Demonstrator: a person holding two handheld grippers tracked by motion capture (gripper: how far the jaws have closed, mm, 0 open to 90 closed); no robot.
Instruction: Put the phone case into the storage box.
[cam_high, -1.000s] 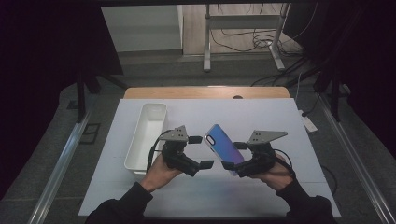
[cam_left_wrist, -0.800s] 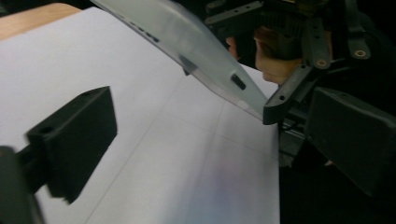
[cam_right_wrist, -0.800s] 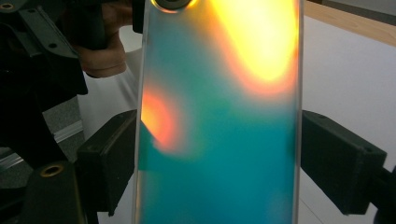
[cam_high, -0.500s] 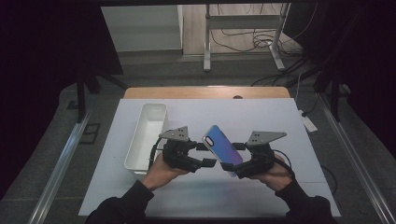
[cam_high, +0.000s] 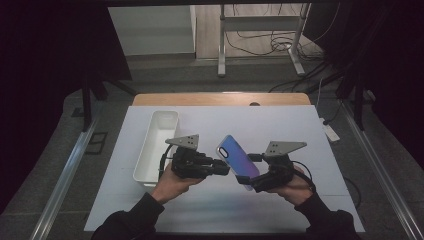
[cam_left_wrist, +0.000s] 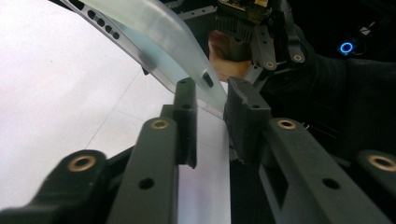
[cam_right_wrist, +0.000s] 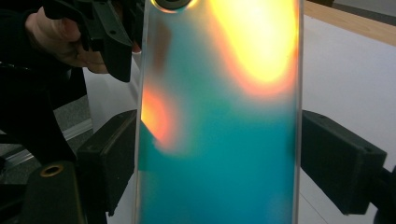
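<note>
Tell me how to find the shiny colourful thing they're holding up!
Look at the white table and find the two hand-held grippers near its front edge. Tilted up between them is a phone case. It is flat and shimmers blue and purple, unlike the plain white tray to the left.

A long white bin (cam_high: 156, 145) stands on the left part of a white table top (cam_high: 300, 130), its far end pointing away. A strip of bare wood (cam_high: 220, 99) edges the table's far side. Behind it, on the grey floor (cam_high: 165, 75), stand a metal frame (cam_high: 260, 40) and loose cables (cam_high: 320, 70).
</note>
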